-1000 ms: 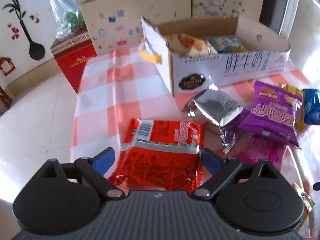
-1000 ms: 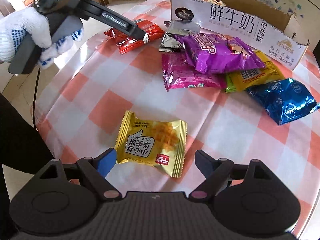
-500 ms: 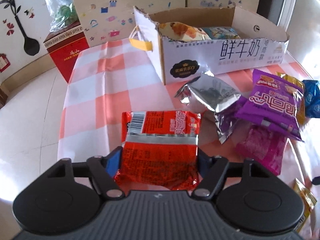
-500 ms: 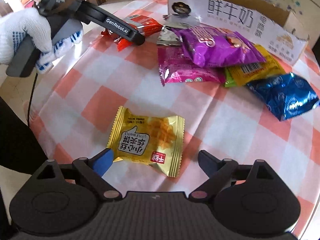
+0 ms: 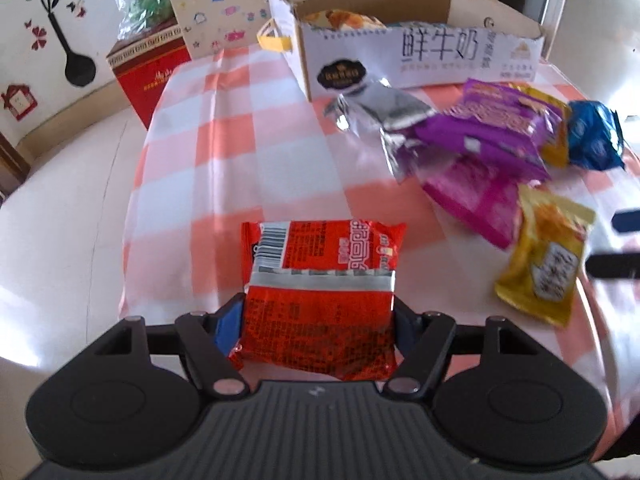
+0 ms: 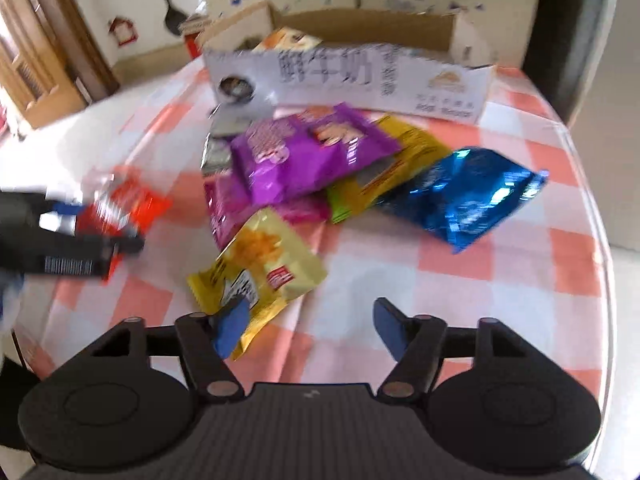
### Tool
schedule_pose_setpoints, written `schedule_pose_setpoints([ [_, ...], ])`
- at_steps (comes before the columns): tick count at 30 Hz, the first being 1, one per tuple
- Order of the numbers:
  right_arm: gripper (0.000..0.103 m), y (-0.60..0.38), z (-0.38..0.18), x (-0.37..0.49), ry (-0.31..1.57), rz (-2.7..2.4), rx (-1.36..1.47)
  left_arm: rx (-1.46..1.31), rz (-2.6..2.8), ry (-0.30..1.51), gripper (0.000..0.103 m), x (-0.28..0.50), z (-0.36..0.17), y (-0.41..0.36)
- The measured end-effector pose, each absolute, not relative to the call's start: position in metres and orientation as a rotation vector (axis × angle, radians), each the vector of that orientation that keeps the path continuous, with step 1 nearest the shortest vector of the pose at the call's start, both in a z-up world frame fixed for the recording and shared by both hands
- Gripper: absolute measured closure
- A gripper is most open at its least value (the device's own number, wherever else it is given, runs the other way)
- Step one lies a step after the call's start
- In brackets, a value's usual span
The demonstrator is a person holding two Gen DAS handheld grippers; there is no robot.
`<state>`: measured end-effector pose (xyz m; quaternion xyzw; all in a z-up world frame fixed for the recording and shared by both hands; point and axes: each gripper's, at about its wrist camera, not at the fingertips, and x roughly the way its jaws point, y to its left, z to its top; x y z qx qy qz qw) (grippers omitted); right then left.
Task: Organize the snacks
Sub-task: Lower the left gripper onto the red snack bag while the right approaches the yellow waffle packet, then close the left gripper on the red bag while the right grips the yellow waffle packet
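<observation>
Left wrist: red snack packet (image 5: pixel 320 300) between fingers (image 5: pixel 228 326).

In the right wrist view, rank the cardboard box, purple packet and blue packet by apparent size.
1. cardboard box
2. purple packet and blue packet: alike, and blur leaves their order unsure.

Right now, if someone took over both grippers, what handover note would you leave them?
Left gripper: jaws just closed, shut on the red foil snack packet.
Right gripper: jaws closing but open; the yellow waffle packet touches only one jaw, not gripped.
Done: some snacks lie in the white cardboard milk box.
Left: box the red and yellow packets, then the purple packet, blue packet and others beside them.
</observation>
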<state>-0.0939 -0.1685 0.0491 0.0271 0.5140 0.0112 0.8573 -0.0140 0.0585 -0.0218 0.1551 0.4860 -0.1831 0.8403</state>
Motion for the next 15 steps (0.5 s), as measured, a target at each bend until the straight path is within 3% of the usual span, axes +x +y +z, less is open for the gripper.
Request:
schedule_pose_setpoints([
  [8, 0.021, -0.178, 0.040, -0.095, 1.153, 0.014, 0.315, 0.298, -0.357, 0.994, 0.032, -0.026, -0.014, 0.064],
  [15, 0.020, -0.153, 0.036, -0.086, 1.125, -0.080, 0.334, 0.295, -0.356, 0.973, 0.032, -0.025, -0.013, 0.064],
])
